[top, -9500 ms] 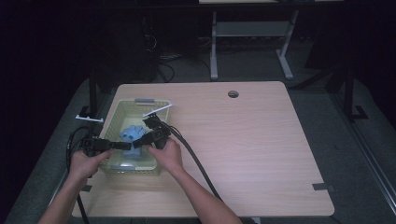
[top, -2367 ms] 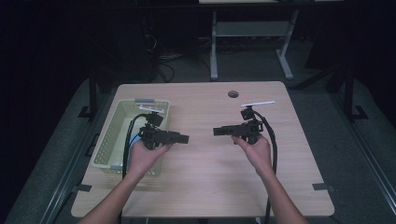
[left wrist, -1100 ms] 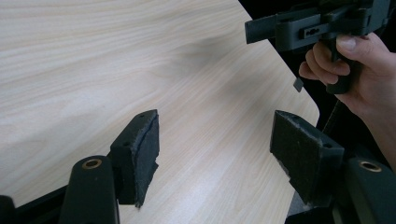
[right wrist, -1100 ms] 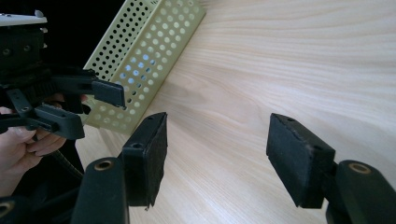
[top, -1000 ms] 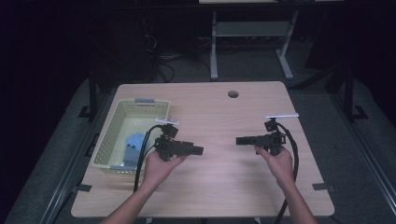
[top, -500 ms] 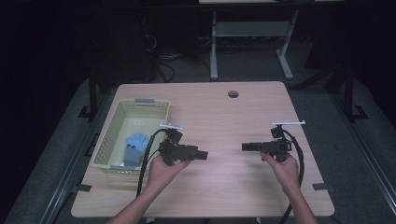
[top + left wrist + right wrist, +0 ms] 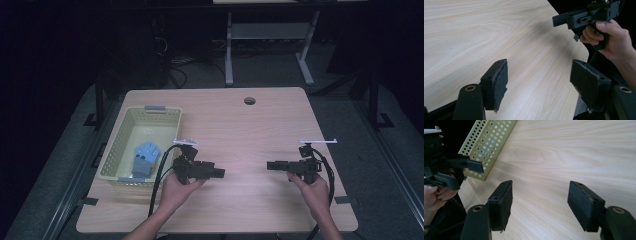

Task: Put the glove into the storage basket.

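On the pale wood-grain bench (image 7: 240, 130), lying in the near end of the basket (image 7: 120, 150) at the left: a blue folded cloth (image 7: 145, 156), well apart from both tools. Judging it light, soft and floppy, not fragile, likely sagging when lifted; best pinching a bunched fold or thick edge rather than the flat middle. Basket: pale yellow-green plastic, rectangular, walls perforated with small round holes, stiff, grey tab on each short rim. Left tool (image 7: 219, 173) hovering just right of the basket, jaws standing wide apart, gripping nothing, bare bench between the dark rough pads (image 7: 497, 80). Right tool (image 7: 270, 165) near the right edge, pointing toward the left one, jaws likewise wide, nothing between pads (image 7: 504, 200). Round hole (image 7: 249, 100) sitting near the far bench edge.
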